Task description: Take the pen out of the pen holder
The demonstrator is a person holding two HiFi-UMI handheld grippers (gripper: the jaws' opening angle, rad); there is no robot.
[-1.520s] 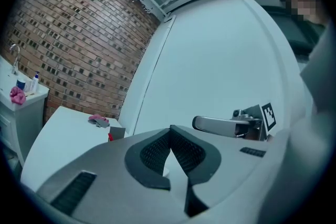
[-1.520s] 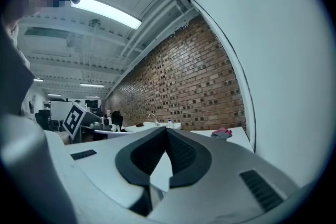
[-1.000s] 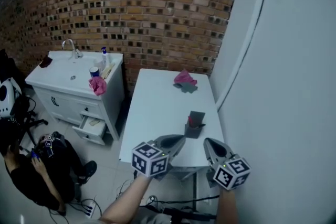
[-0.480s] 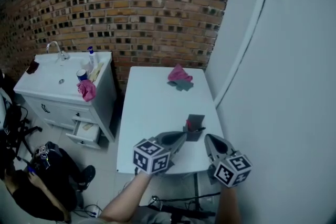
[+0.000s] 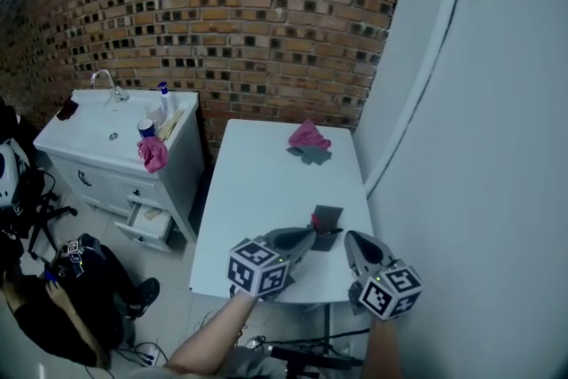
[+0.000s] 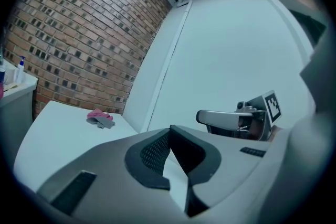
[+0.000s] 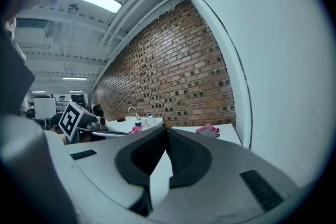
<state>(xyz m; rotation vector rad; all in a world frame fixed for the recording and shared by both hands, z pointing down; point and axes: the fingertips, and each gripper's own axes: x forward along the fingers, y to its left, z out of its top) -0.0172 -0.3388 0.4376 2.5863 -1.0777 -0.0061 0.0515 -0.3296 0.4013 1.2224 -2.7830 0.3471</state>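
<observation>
A dark grey pen holder (image 5: 327,220) stands near the front right corner of the white table (image 5: 257,191). A red pen (image 5: 318,223) sticks up inside it. My left gripper (image 5: 307,236) is shut and empty, its tip just left of the holder's base. My right gripper (image 5: 349,239) is also shut and empty, a little in front and to the right of the holder. The left gripper view shows closed jaws (image 6: 169,129) and the right gripper (image 6: 236,120) beside them. The right gripper view shows closed jaws (image 7: 166,130). Neither gripper view shows the holder.
A pink cloth (image 5: 308,136) on a grey one (image 5: 312,154) lies at the table's far end. A white wall (image 5: 461,146) runs along the right. A sink cabinet (image 5: 106,133) with an open drawer (image 5: 142,223) stands left. A person (image 5: 53,306) sits on the floor.
Both grippers have drawn a little closer to the pen holder, which now sits right by the left gripper's tip. Both stay shut.
</observation>
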